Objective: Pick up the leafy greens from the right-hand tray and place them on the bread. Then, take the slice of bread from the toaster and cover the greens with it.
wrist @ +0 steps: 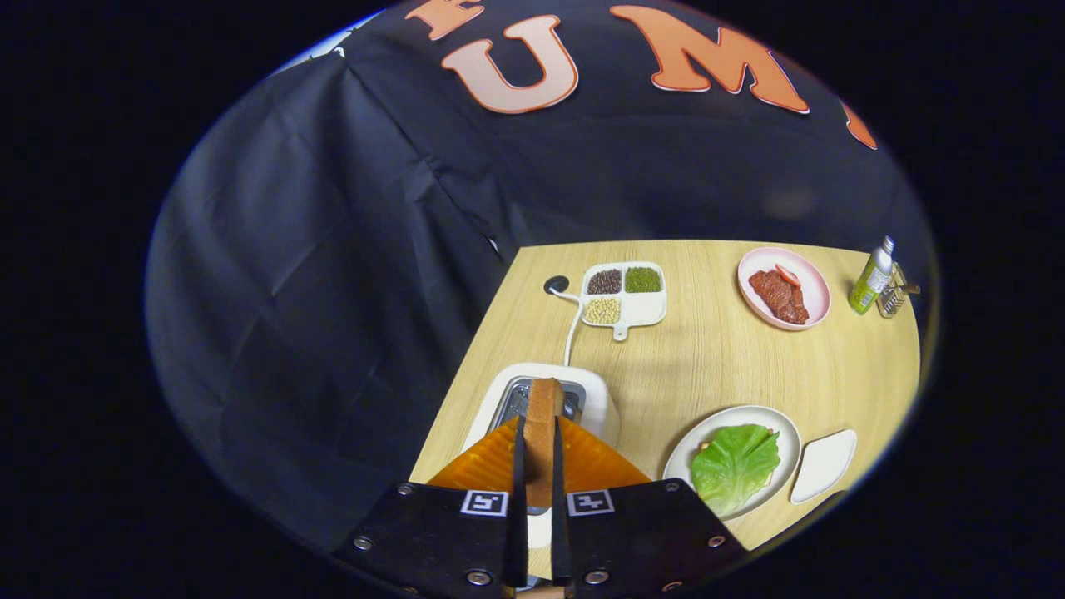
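My gripper (538,428) is shut on a brown slice of bread (543,412), held edge-on between the orange fingers (487,464) and standing upright. The slice sits right above the white toaster (592,398), whose slot lies just beyond the fingers. To the right of the fingers a cream plate (770,418) holds the leafy greens (734,466), spread flat; the bread beneath them is hidden by the leaf. A small empty white tray (824,464) lies just right of that plate.
At the far side of the wooden table (707,366) stand a white divided dish of beans (624,295), a pink plate with meat (784,288), a green bottle (871,279) and a small wire holder (892,298). The toaster's white cord (572,320) runs to a table hole.
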Tool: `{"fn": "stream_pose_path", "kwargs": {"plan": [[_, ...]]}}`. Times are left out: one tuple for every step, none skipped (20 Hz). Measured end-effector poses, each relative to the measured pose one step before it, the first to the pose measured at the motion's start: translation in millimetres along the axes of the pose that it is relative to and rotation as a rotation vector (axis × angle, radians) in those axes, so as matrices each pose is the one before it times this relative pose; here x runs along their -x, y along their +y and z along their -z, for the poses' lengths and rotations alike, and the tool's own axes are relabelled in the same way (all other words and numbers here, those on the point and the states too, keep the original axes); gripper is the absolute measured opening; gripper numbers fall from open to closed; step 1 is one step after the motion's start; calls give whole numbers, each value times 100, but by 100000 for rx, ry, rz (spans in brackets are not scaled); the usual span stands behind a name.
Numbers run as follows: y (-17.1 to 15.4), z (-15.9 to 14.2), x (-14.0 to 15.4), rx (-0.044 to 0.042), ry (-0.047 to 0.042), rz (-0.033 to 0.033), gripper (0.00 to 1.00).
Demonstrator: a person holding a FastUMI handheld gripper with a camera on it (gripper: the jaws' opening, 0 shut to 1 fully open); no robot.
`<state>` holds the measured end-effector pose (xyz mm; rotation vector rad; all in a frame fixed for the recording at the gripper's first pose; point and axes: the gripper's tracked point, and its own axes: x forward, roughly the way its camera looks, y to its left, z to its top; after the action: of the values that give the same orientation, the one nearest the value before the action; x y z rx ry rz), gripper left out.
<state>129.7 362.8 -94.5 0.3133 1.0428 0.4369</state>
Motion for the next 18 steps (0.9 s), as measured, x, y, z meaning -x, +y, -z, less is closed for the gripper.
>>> {"fn": "stream_pose_path", "kwargs": {"plan": [[-55,-207,1061,-506,-1821,-1397,11],[-307,-371,1058,-335,-2067,-775,11],[-331,-356,954,-38,-2230,-431,11],[-571,-333,879,-317,-2509,-94,11],[-964,-4,251,421,-2255,441,11],[-895,-21,672,-492,-1815,-41,11],[-778,197,402,-195,-61,52,11],[-725,453,300,-1393,112,-190,11],[-786,566,68,-629,1236,-189,11],[-844,428,117,-1466,716,8,11],[-942,530,-258,-586,1268,-56,12],[-1002,501,-134,-1262,794,-87,11],[-906,441,-245,-1177,602,-401,11],[-895,415,-184,-1317,467,-315,11],[-927,409,-281,-938,219,-259,11],[-1080,490,-351,-729,531,-68,11],[-1033,573,-229,-895,1211,50,11],[-787,587,-252,-1548,781,-13,11]]}}
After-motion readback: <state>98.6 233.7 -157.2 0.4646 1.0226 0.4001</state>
